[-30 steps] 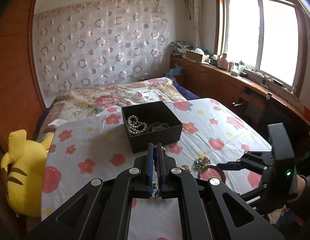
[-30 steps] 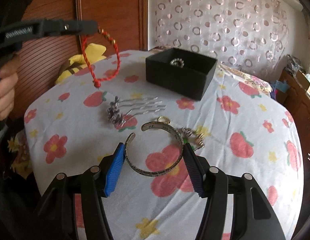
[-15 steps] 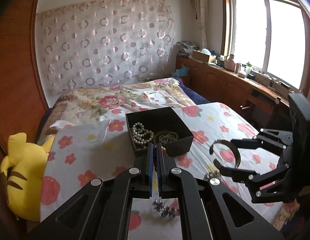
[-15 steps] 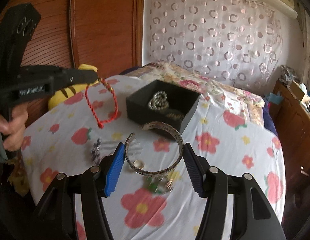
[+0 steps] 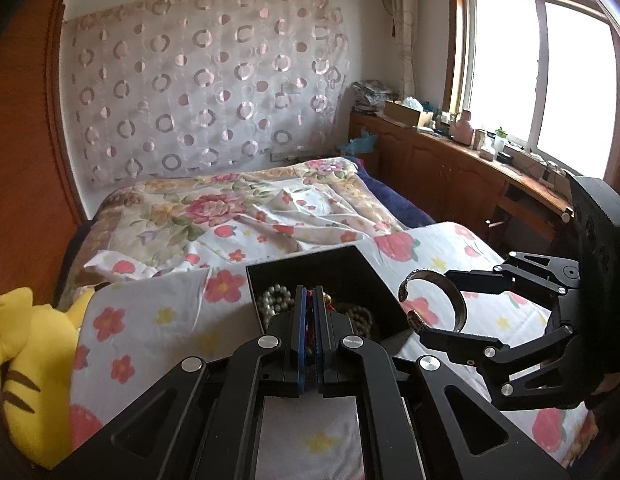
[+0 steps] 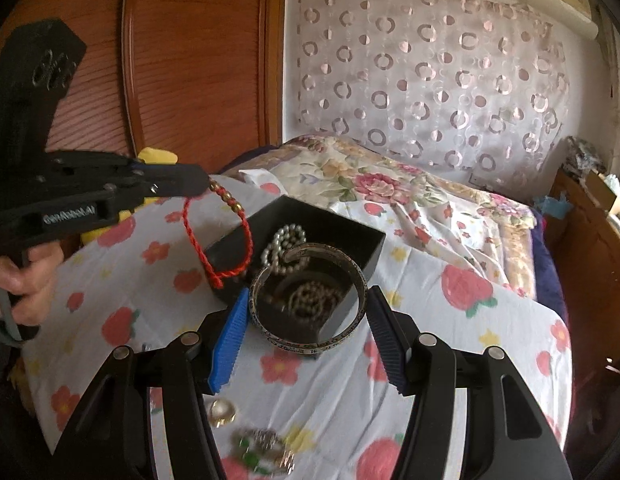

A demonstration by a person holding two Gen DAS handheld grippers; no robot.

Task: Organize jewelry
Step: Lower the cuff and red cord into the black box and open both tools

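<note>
Cuff bangle (image 6: 308, 312) in right gripper (image 6: 306, 344) hovers beside black box (image 6: 365, 236), red bracelet (image 6: 218, 240) alongside

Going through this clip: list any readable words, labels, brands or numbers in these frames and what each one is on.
None reads with certainty.
Left gripper: raised lettering along its side arm, too blurred to spell out.
Silver cuff bangle held in the right gripper: engraved marks around the band, too small and blurred to read.

Both wrist views look forward, close above the bed, sharing the black box (image 5: 333, 280) (image 6: 294, 240).
</note>
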